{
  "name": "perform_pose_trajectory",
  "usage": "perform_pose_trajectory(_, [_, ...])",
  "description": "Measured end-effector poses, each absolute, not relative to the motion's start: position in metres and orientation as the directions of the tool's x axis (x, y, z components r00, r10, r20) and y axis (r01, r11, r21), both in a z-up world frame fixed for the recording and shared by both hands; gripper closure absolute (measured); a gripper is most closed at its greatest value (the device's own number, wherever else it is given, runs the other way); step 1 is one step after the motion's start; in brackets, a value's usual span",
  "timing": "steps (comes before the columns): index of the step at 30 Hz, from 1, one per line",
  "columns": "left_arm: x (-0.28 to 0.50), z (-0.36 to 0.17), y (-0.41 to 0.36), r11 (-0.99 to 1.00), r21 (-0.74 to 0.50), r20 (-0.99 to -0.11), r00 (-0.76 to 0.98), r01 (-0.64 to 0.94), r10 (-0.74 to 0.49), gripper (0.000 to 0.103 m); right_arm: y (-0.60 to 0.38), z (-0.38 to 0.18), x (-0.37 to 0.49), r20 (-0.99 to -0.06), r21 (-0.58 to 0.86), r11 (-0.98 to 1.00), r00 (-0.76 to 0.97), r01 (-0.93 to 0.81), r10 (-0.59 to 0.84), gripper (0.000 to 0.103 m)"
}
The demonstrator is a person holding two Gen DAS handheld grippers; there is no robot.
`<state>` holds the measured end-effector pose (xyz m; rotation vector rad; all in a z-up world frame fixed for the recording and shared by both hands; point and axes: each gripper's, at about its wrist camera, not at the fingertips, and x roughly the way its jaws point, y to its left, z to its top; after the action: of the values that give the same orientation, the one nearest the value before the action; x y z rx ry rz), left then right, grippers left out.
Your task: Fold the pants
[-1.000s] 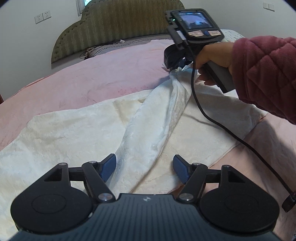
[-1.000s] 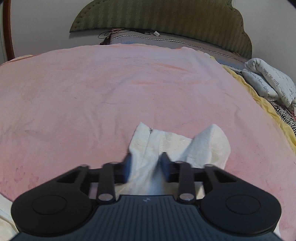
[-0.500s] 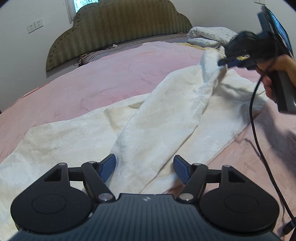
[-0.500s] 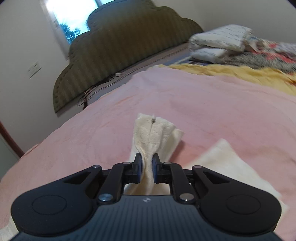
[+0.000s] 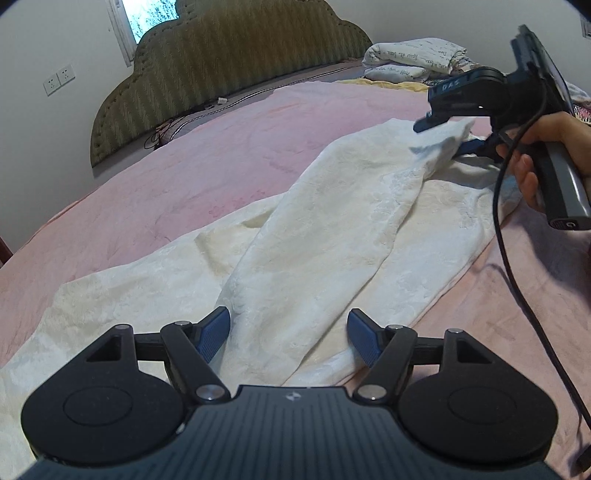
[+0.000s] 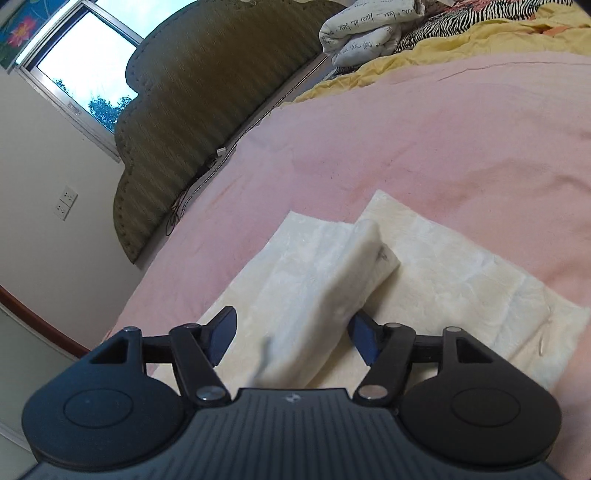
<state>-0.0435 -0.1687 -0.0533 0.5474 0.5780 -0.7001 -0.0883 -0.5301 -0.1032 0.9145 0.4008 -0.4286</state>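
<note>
1. The left gripper (image 5: 289, 333) stood with its jaws wide apart, the ribbed blue pads (image 5: 214, 334) clear of the cloth on either side; nothing was clamped.
2. Between and beyond those pads ran a raised, soft ridge of the pants (image 5: 321, 236), cream-white with a faintly embossed, plush surface.
3. The right gripper (image 6: 291, 334) had just been opening; its jaws were parted, with a rolled fold of the pants (image 6: 321, 284) lying loosely between the pads. The right-hand pad sat just beside the cloth, but contact could not be judged.
4. The near part of that fold was smeared by motion blur, so its edge was hard to read there.
5. In the left wrist view, the right gripper (image 5: 448, 136) appeared side-on, one blue finger above and one below a blurred tip of cloth.
6. A hand (image 5: 535, 147) wrapped the grey handle, a black cable (image 5: 506, 236) trailing down from it; the wrist was cut off by the frame edge.
7. The pants lay spread on a pink bedspread (image 5: 221, 162), matte and finely creased, one leg folded over the other.
8. Behind stood a scalloped, striped olive headboard (image 5: 229, 62) and a folded printed quilt (image 5: 413, 59).
9. A yellow blanket (image 6: 480, 33) edged the far side, partly cropped.
</note>
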Motion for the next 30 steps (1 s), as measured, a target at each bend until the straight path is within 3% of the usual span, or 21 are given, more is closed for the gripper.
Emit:
perform_pose_trajectory(1, [-0.046,-0.053,-0.170,0.636,0.270,-0.645,0.626,0.723,-0.438,0.029,-0.531,-0.102,-0.087,-0.521,0.655,0.538,0.833,0.530,-0.185,0.056])
perform_pose_trajectory(2, [-0.047,-0.052,-0.171,0.632,0.275,-0.638,0.629,0.725,-0.444,0.029,-0.532,-0.100,-0.086,-0.537,0.653,0.536,0.826,0.536,-0.173,0.080])
perform_pose_trajectory(5, [-0.051,-0.051,-0.175,0.618,0.284,-0.625,0.631,0.733,-0.461,0.029,-0.536,-0.083,-0.095,-0.482,0.705,0.515,0.862,0.487,-0.155,0.093])
perform_pose_trajectory(13, [-0.065,-0.055,-0.193,0.577,0.313,-0.609,0.626,0.754,-0.487,0.031,-0.543,-0.002,-0.112,-0.276,0.793,0.531,0.953,0.300,-0.126,0.094])
perform_pose_trajectory(15, [-0.060,-0.057,-0.194,0.592,0.292,-0.624,0.619,0.751,-0.477,0.037,-0.545,0.010,-0.110,-0.256,0.791,0.547,0.960,0.275,-0.114,0.094])
perform_pose_trajectory(17, [-0.053,-0.057,-0.193,0.621,0.256,-0.643,0.610,0.741,-0.463,0.064,-0.547,0.015,-0.105,-0.261,0.782,0.559,0.959,0.276,-0.108,0.094])
perform_pose_trajectory(20, [-0.038,-0.056,-0.187,0.668,0.189,-0.673,0.590,0.720,-0.446,0.087,-0.550,0.012,-0.091,-0.297,0.772,0.564,0.951,0.292,-0.085,0.094])
perform_pose_trajectory(23, [-0.032,-0.047,-0.181,0.709,0.185,-0.644,0.628,0.681,-0.436,0.094,-0.555,0.011,-0.073,-0.336,0.759,0.571,0.939,0.313,-0.067,0.094])
perform_pose_trajectory(25, [-0.032,-0.032,-0.180,0.751,0.234,-0.565,0.715,0.617,-0.412,0.094,-0.556,0.016,-0.065,-0.338,0.748,0.587,0.939,0.309,-0.064,0.095])
perform_pose_trajectory(27, [-0.031,-0.013,-0.173,0.807,0.235,-0.470,0.790,0.542,-0.394,0.094,-0.553,0.030,-0.069,-0.247,0.753,0.613,0.966,0.237,-0.070,0.095])
perform_pose_trajectory(30, [-0.043,0.010,-0.162,0.837,0.208,-0.362,0.835,0.506,-0.414,0.096,-0.546,0.047,-0.106,-0.008,0.761,0.647,0.998,0.049,-0.066,0.095])
